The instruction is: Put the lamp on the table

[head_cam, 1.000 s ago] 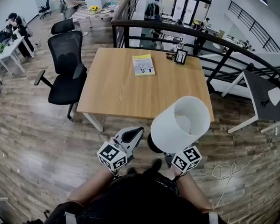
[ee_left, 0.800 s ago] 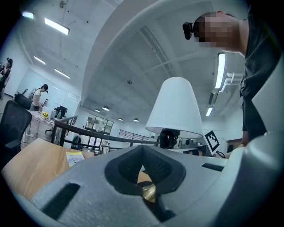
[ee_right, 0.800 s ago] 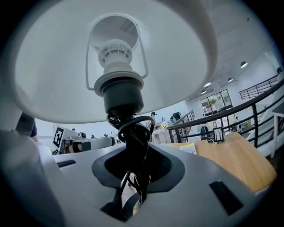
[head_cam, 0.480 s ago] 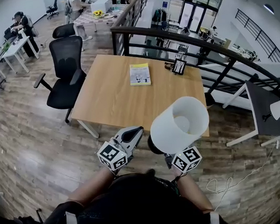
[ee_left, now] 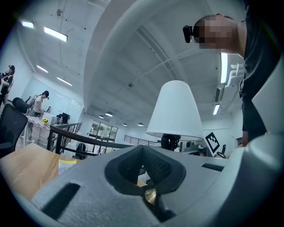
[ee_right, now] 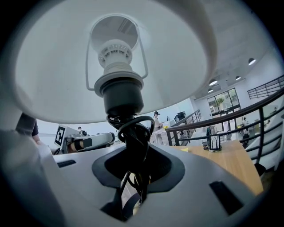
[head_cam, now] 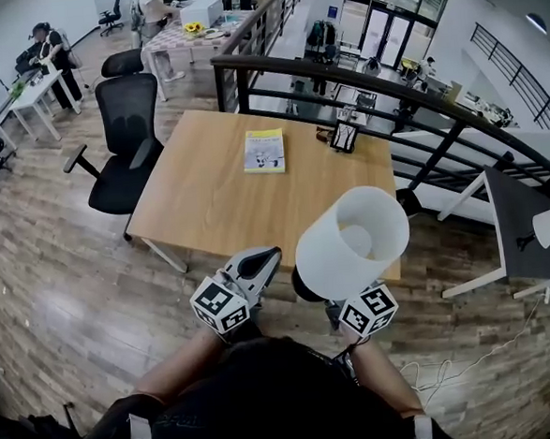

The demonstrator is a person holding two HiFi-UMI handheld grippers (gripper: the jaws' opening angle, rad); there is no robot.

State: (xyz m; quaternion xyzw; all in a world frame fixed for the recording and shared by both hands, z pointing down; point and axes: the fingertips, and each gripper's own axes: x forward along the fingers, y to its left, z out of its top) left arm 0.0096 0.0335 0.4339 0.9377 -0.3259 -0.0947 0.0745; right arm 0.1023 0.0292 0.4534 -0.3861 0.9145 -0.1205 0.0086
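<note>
A lamp with a white shade [head_cam: 352, 241] is carried upright just short of the near edge of the wooden table [head_cam: 208, 200]. My right gripper [ee_right: 137, 160] is shut on its black stem, which has a black cord looped around it below the socket [ee_right: 120, 95]. In the head view the shade hides those jaws and only the marker cube [head_cam: 368, 311] shows. My left gripper [head_cam: 256, 262] hovers beside the lamp on its left, jaws together and empty. The left gripper view shows the lamp shade [ee_left: 174, 111] to its right.
On the table lie a yellow book [head_cam: 265, 151] and a small black frame [head_cam: 344, 137] near the far edge. A black office chair [head_cam: 124, 140] stands at the table's left. A black railing [head_cam: 416, 82] runs behind the table. A white desk [head_cam: 524, 225] is at the right.
The table has shifted left and sits a little lower in the head view as the person walks toward it. Both grippers and the lamp keep the same pose.
</note>
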